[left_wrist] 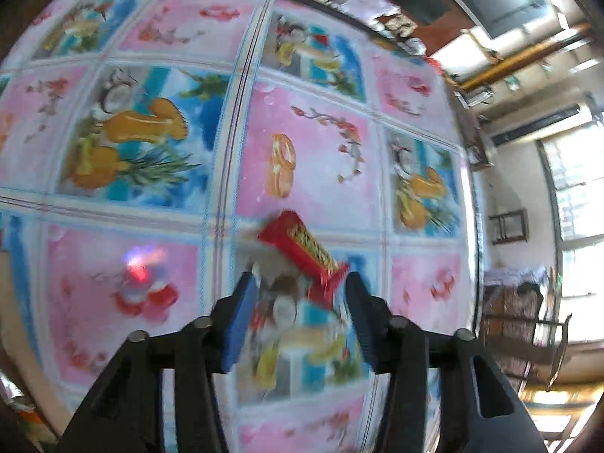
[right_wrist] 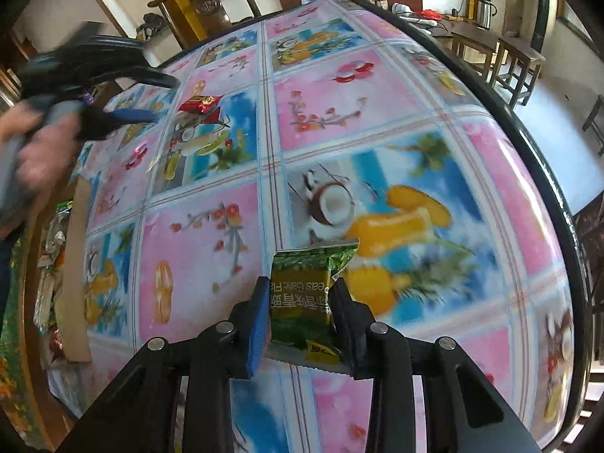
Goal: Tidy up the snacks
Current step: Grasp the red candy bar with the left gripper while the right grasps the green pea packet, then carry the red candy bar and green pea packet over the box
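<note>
1. The right gripper [right_wrist: 300, 302] is clamped on a green snack packet [right_wrist: 305, 294]; its pads press both side edges, so the packet stands upright between the fingers with its crimped bottom seam towards the camera, likely because a flat pouch pinched across its width is carried without folding.
2. The left gripper [left_wrist: 298, 294] has a red snack packet [left_wrist: 305, 249] just ahead of its fingertips, tilted, one crimped end near the right-hand pad; the frame is smeared, so I cannot tell whether the pads pinch it or stand loose around it.
3. In the right wrist view the red packet sits above the flowered tablecloth [right_wrist: 211, 234], the person's hand [right_wrist: 34, 143] blurred behind the tool.
4. A cardboard box [right_wrist: 75, 264] at the table's left edge holds other wrappers; it is probably the destination for both packets.
</note>
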